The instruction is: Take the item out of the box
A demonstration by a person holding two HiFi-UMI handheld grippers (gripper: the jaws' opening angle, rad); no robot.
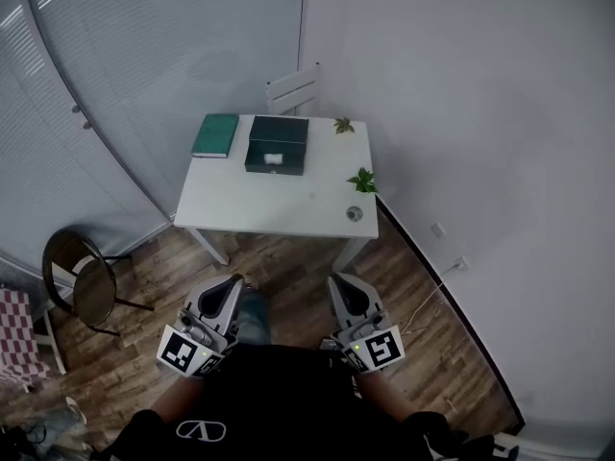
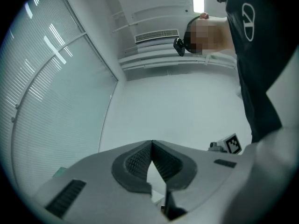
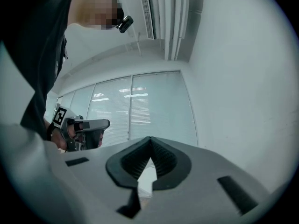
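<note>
The left hand-held gripper (image 1: 234,280) and right hand-held gripper (image 1: 337,279) are both clenched on nothing, held near the person's body, well apart from the white tabletop (image 1: 279,205), where the dark green box (image 1: 278,142) at its far edge holds a white item (image 1: 273,158).

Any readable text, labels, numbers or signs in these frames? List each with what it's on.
No readable words or numbers in any view.
Shirt: white oval emblem, no letters.
Left gripper and right gripper: square black-and-white markers, patterns only.
Green book, box: print, if any, too small to tell.
</note>
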